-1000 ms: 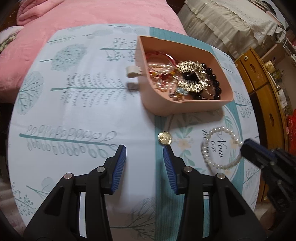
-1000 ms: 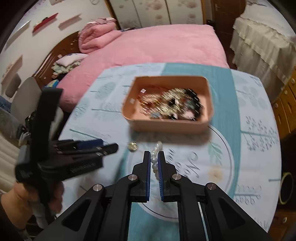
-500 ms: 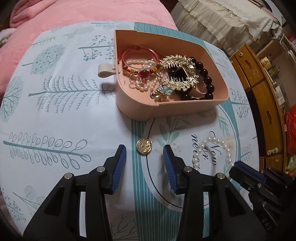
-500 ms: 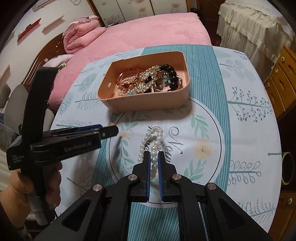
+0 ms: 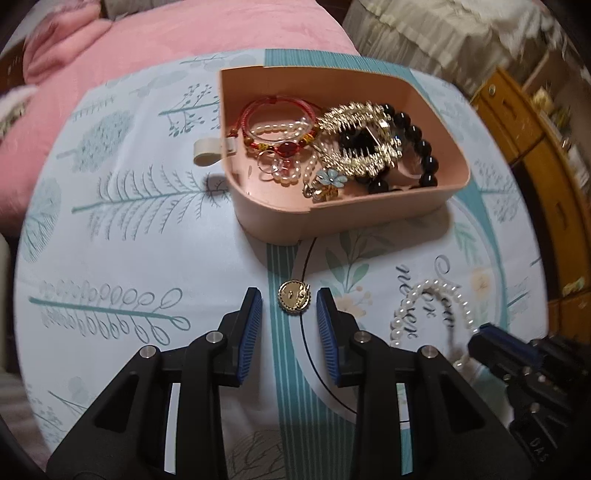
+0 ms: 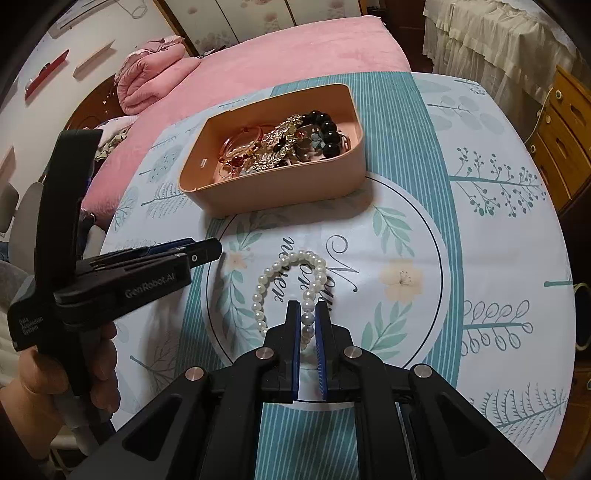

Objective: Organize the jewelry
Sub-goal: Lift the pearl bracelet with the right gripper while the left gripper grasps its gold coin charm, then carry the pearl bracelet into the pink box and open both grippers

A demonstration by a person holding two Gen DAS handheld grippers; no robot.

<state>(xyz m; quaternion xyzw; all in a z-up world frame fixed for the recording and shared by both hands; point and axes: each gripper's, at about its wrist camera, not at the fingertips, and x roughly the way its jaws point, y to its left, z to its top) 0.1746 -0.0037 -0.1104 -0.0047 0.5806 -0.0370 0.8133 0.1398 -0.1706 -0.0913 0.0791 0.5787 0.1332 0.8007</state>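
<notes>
left gripper [image 5: 289, 306]: jaws spread, straddling gold round pendant [image 5: 294, 296] flat on bench [image 5: 129, 236], not touching it; pendant hidden behind this gripper in right view | pink tray [image 5: 343, 218]: tangled heap, pieces hard to separate | right gripper [image 6: 307, 317]: jaws clamped on pearl bracelet [image 6: 291, 280], white loop, near end hidden between jaws

Home bedroom, lived-in.

Bed under a pink blanket [image 6: 280, 55] right behind the bench [image 6: 491, 236], with a rolled pink quilt [image 6: 151, 77] by the dark wooden headboard [image 6: 92, 114]. Printed leaf-and-tree cloth over the bench. Wooden drawers [image 6: 565, 136] with round knobs to one side, cream ruffled fabric [image 6: 487, 40] beside them, floral-panelled wardrobe doors [image 6: 258, 16] at the back wall.
</notes>
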